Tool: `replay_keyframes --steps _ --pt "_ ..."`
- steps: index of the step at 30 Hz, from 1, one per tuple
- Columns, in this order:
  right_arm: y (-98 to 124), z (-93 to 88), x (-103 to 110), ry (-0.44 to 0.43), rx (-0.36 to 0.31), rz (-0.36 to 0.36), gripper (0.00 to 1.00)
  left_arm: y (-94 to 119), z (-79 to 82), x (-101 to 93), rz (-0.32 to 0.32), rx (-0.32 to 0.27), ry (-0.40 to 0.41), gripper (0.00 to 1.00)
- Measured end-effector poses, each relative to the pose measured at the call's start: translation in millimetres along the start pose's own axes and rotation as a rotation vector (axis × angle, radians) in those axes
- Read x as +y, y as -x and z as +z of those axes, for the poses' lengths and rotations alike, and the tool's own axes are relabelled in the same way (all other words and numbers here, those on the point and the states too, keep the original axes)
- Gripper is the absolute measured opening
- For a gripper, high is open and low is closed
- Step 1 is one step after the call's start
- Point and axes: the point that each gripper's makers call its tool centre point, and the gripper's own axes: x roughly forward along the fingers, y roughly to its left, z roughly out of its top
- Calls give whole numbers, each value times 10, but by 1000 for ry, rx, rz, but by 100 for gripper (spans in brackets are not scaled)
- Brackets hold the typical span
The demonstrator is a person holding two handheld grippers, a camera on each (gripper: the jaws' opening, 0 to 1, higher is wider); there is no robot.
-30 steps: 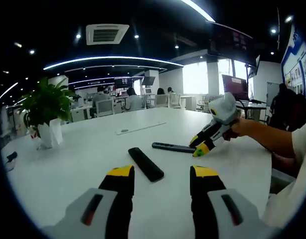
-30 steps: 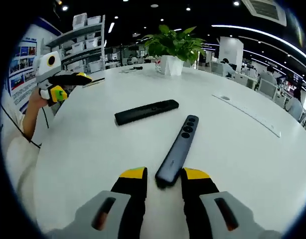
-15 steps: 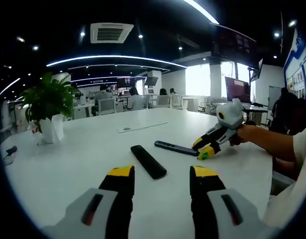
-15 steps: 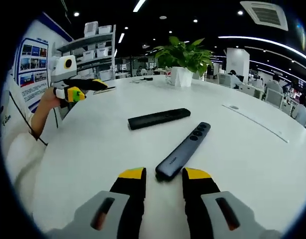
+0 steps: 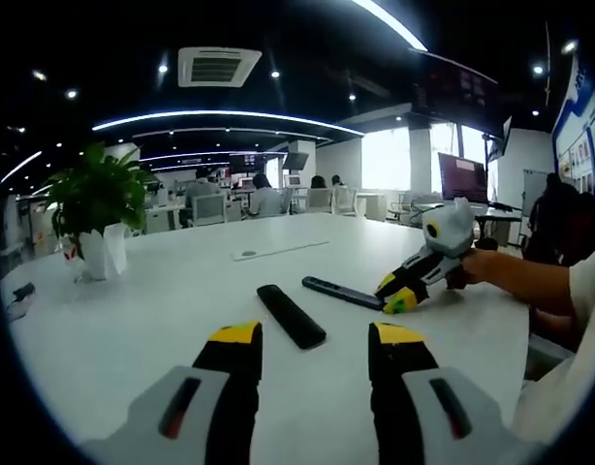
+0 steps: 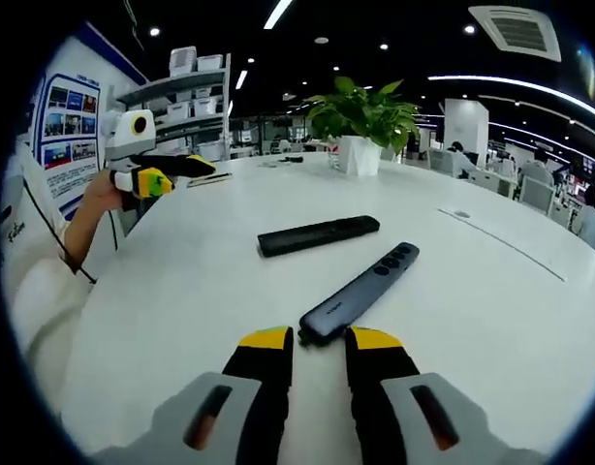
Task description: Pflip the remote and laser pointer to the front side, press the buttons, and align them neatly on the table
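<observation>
Laser pointer, a slim dark grey bar with round buttons (image 6: 360, 290), lies button side up, its near end between the right gripper's (image 6: 319, 344) yellow-tipped jaws, which pinch it. Beyond it, well apart, lies the flat black remote (image 6: 319, 235), plain back up. Left gripper (image 5: 310, 337) hovers open, the remote ahead. Aligning appears under way; flipping the remote likely follows.

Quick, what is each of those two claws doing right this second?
Left gripper: open, holding nothing, back from the black remote.
Right gripper: jaws narrowed around the near end of the laser pointer; firm grip cannot be told.
</observation>
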Motion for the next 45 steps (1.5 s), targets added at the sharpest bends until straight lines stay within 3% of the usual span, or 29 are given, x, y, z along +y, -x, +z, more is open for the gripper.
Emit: replay_keyframes --steps 8,16,22,32,45 --pt "-15 12 13 -24 -35 11 24 -8 -48 -24 -4 14 -3 45" --pt "-93 29 85 18 -14 15 24 4 -45 73 35 24 -27 45" --pt "-143 38 82 12 -22 19 24 -17 -112 14 7 41 -18 46" --pt "-182 80 134 29 -16 21 23 15 -27 8 25 22 -54 46" --pt "-264 120 187 38 -24 36 23 -5 -77 -1 13 35 -46 45"
